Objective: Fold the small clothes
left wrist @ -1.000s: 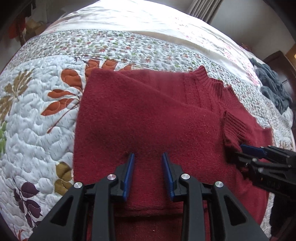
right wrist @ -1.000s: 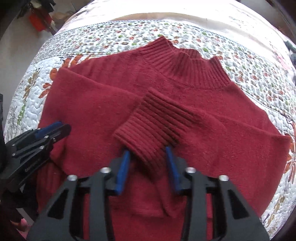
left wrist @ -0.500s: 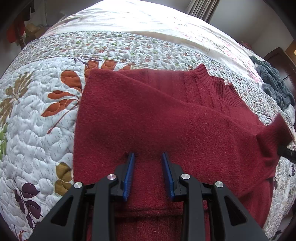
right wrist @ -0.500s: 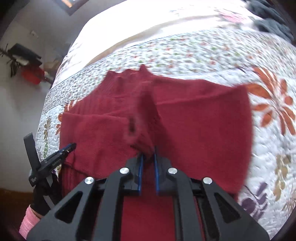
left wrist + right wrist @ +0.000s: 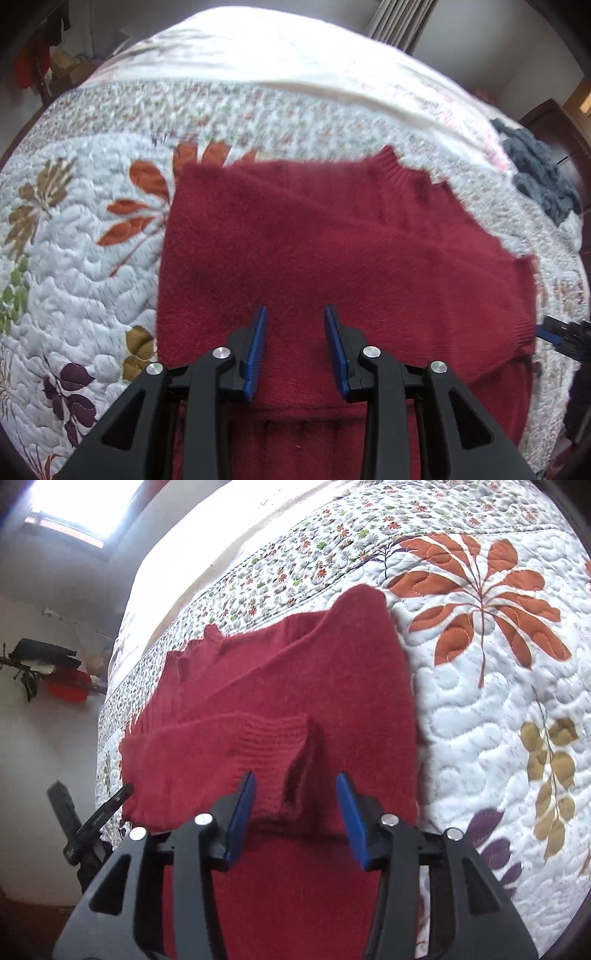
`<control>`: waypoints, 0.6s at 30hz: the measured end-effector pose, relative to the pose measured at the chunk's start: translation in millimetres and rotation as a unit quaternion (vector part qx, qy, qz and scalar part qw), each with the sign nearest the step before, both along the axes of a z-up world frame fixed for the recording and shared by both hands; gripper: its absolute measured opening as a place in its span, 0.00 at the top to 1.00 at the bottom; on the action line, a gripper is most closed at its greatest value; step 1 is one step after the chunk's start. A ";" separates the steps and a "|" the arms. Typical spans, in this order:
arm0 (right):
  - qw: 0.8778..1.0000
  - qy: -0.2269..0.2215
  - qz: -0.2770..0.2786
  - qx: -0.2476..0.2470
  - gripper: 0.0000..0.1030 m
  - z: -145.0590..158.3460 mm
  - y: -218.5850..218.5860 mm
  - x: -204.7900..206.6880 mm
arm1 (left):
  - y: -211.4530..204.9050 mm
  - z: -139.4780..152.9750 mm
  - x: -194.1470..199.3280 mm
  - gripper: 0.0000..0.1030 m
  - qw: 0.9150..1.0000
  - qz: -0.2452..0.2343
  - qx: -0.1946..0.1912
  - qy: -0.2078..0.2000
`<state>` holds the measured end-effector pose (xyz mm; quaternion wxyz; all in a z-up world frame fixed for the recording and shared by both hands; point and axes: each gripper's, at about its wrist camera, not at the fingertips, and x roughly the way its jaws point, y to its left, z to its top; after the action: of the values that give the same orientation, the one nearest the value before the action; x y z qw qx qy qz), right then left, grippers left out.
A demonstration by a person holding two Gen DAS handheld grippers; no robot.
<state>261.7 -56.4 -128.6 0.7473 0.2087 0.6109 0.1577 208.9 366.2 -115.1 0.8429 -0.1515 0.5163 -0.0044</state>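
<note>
Sleeve laid across a red sweater, both grippers spread and empty

The red knit sweater (image 5: 332,251) lies flat on the floral quilt (image 5: 74,258), its ribbed sleeve cuff (image 5: 269,746) resting on the body between the parted blue fingers of the right gripper (image 5: 295,805), which pinch nothing. The left gripper (image 5: 295,343) hovers over the sweater's lower part, fingers likewise spread. The step looks like sleeve-folding, just finished on one side; next, I judge, comes gripping the hem or a side edge to fold the body over.

Quilted floral bedspread (image 5: 74,258); bright window (image 5: 74,509); dark wooden cabinet (image 5: 554,122).
</note>
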 end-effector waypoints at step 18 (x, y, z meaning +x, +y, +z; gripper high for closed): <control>0.996 -0.039 0.046 -0.058 0.95 9.6 36.3 6.1 | -13.9 -22.5 9.4 0.62 0.999 -0.024 0.006 0.021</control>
<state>267.8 -20.1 -119.0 0.7732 0.1298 0.5987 0.1641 218.3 352.4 -137.6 0.8327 -0.1341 0.5369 -0.0181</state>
